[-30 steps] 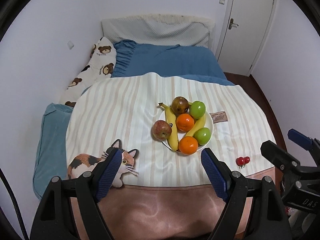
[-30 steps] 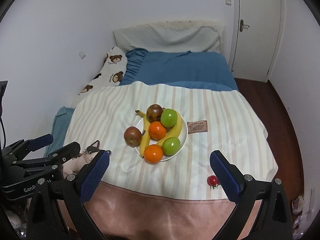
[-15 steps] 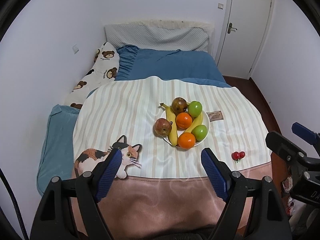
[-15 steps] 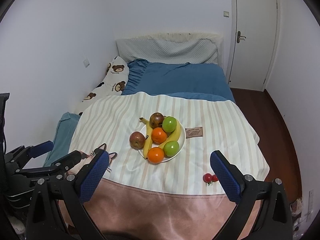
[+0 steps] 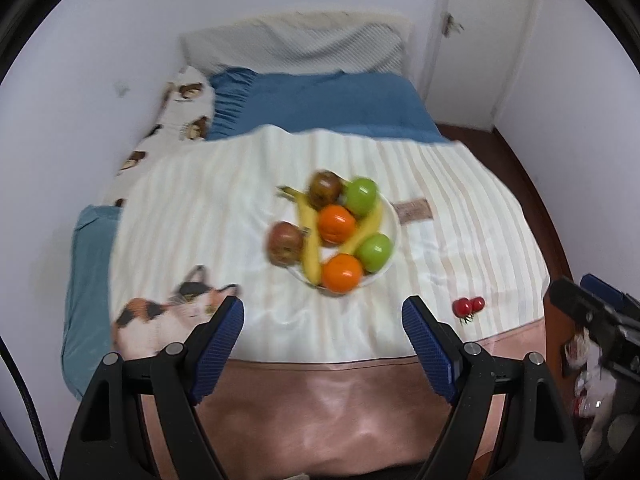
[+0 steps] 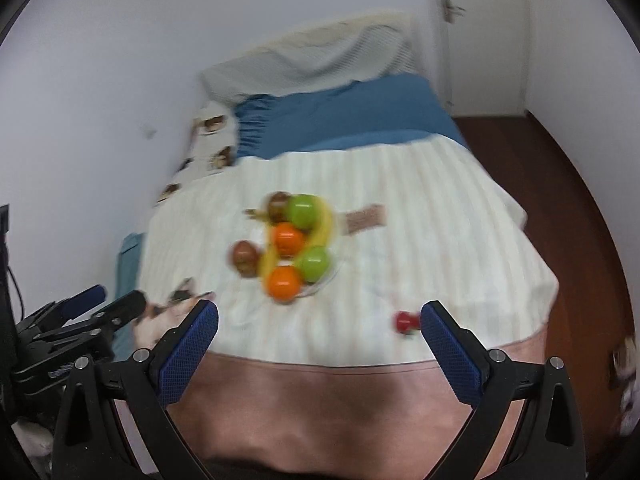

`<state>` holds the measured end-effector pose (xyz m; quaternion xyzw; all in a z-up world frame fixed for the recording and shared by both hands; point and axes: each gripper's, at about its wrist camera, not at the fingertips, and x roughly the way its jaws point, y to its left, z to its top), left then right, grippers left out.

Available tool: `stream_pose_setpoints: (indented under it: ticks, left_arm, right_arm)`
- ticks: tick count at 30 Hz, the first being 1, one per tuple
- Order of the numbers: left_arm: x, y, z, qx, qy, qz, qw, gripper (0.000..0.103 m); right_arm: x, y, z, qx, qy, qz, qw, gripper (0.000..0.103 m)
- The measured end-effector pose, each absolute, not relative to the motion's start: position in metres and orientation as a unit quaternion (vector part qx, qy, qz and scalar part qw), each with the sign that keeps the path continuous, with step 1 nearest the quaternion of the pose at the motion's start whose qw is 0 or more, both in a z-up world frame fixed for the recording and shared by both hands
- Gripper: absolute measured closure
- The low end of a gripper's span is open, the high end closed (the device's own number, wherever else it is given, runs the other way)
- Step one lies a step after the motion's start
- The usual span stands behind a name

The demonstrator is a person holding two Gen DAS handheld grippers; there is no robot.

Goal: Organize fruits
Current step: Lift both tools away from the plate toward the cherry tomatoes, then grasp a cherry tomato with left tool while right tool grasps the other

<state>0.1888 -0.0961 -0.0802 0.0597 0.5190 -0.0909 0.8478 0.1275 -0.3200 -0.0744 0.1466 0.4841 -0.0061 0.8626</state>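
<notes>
A white plate (image 5: 394, 222) on the striped blanket holds two bananas, two oranges (image 5: 342, 273), two green apples (image 5: 374, 252) and a dark red apple (image 5: 325, 189). Another red apple (image 5: 285, 243) lies against the plate's left side. Two small cherry tomatoes (image 5: 467, 306) lie on the blanket to the right, near the front edge; they also show in the right wrist view (image 6: 405, 321). My left gripper (image 5: 322, 344) is open and empty, in front of the plate. My right gripper (image 6: 320, 344) is open and empty, with the tomatoes beside its right finger.
The striped blanket (image 5: 200, 208) has a cat picture (image 5: 168, 312) at front left and a brown label (image 5: 414, 210) right of the plate. Blue bedding (image 5: 320, 100), pillows and a bear cushion (image 5: 188, 96) lie behind. A door (image 5: 480, 40) and wooden floor are at right.
Both grippers first pulled back and up from the bed, then moved in closer again; both views are now motion-blurred. The fruits have not moved.
</notes>
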Motion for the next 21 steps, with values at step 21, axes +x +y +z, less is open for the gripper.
stream_pose_setpoints:
  ticks: [21]
  left_arm:
    - [0.243,-0.307,-0.296,0.090,0.675,-0.272,0.680,0.041]
  right_arm:
    - [0.115,-0.470,-0.232,0.257,0.546,-0.095,0.792,0.053]
